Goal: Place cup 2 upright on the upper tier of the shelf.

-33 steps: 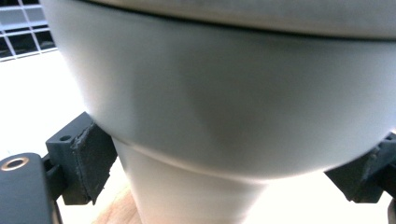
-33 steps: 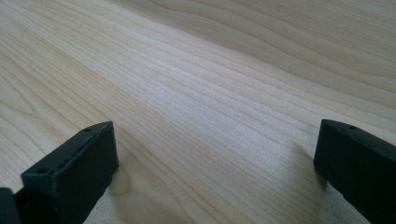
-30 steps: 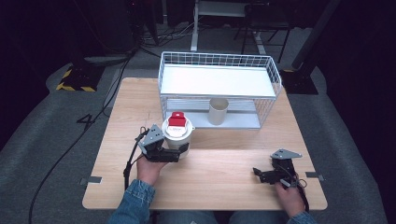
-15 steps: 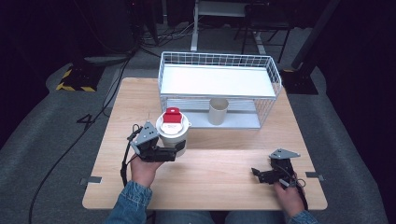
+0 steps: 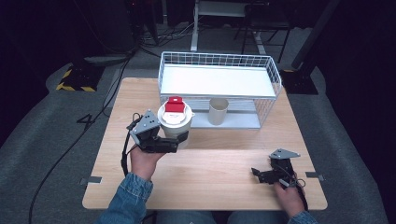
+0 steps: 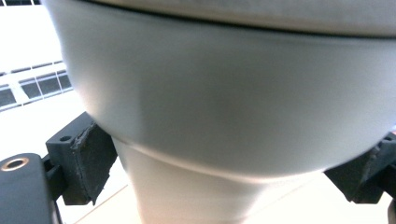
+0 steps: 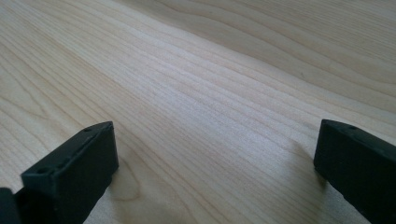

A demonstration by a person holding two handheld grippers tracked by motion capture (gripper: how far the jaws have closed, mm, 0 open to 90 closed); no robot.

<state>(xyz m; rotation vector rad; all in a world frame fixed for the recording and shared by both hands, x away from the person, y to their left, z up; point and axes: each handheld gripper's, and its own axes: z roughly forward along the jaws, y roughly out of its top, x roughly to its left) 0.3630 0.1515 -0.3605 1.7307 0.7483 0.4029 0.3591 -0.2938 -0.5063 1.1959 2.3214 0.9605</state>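
Sitting between left claw jaws, cup

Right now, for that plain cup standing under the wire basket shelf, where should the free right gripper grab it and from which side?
Probably by the side wall of the plain cup, near mid-height, coming level from the table's front edge. It stands upright with its mouth up, and the wire basket shelf sits just above it, so a top-down approach looks blocked. The right gripper is open and holds nothing.

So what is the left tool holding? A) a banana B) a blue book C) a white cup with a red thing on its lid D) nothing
C: the left tool is clamped on the white cup, which has a red piece on its lid.
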